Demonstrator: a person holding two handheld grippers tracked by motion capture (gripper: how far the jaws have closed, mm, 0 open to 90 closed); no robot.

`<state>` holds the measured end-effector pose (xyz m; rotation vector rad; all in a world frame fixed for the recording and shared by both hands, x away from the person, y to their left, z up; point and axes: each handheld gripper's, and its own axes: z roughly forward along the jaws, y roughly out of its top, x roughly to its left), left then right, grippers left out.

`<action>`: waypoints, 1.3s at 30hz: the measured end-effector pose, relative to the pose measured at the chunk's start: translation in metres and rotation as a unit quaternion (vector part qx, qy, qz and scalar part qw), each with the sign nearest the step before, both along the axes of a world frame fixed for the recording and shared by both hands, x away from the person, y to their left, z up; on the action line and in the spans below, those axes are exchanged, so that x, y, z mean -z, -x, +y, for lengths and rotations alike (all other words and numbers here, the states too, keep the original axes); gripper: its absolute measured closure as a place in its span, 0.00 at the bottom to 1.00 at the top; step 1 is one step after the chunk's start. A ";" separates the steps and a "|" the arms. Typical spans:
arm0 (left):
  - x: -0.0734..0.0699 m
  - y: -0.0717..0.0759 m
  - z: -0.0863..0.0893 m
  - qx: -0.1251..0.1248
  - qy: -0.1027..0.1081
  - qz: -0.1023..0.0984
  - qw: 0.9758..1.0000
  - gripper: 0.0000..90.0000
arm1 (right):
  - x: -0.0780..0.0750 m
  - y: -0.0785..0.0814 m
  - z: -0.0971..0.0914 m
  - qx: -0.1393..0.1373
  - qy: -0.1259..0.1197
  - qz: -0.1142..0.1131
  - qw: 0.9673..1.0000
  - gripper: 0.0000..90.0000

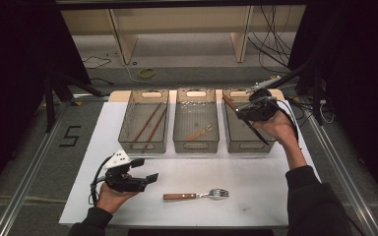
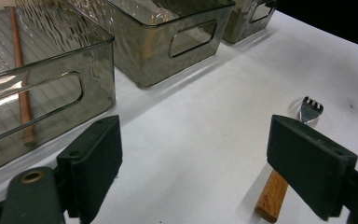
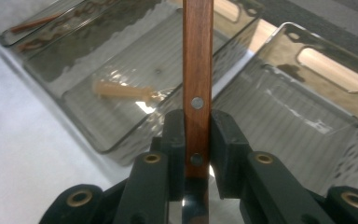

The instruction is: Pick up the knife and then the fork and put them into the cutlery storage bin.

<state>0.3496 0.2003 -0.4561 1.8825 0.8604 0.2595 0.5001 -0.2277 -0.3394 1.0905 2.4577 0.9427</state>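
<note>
Jaws of the right gripper (image 3: pixel 196 140) pinch a wooden-handled knife (image 3: pixel 197 60) by its riveted handle, above the right bin (image 1: pixel 241 140), apparently to drop it in. Sorting seems the aim: chopsticks (image 1: pixel 150 123) lie in the left bin (image 1: pixel 128 118), a pale utensil (image 1: pixel 200 132) in the middle bin (image 1: pixel 179 118). Left gripper (image 2: pixel 193 154) rests with jaws spread, aimed toward the fork (image 1: pixel 197 195) on the white mat (image 1: pixel 256 182).

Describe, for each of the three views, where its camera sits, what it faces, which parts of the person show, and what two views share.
High view: above the table, looking forward and down at three bins; forearms, left gripper, right gripper.
Left gripper view: over open jaws toward the fork.
Right gripper view: along jaws shut on a knife above the bins.
Shared: high and left gripper views both show the fork.
</note>
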 end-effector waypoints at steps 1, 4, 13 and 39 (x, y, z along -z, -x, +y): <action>0.000 0.000 0.000 0.000 0.000 0.000 1.000 0.20 | -0.001 -0.002 -0.001 0.005 -0.001 0.000 1.000 0.86; 0.000 0.000 0.000 0.000 0.000 -0.001 1.000 0.20 | -0.003 -0.010 -0.004 0.014 0.000 -0.002 1.000 0.86; 0.000 0.000 0.000 0.001 0.001 -0.001 1.000 0.20 | -0.002 -0.029 -0.008 0.038 0.004 -0.002 0.999 0.86; 0.000 0.001 -0.001 0.005 0.002 -0.002 1.000 0.20 | 0.025 -0.058 -0.007 0.099 0.013 0.013 0.995 0.86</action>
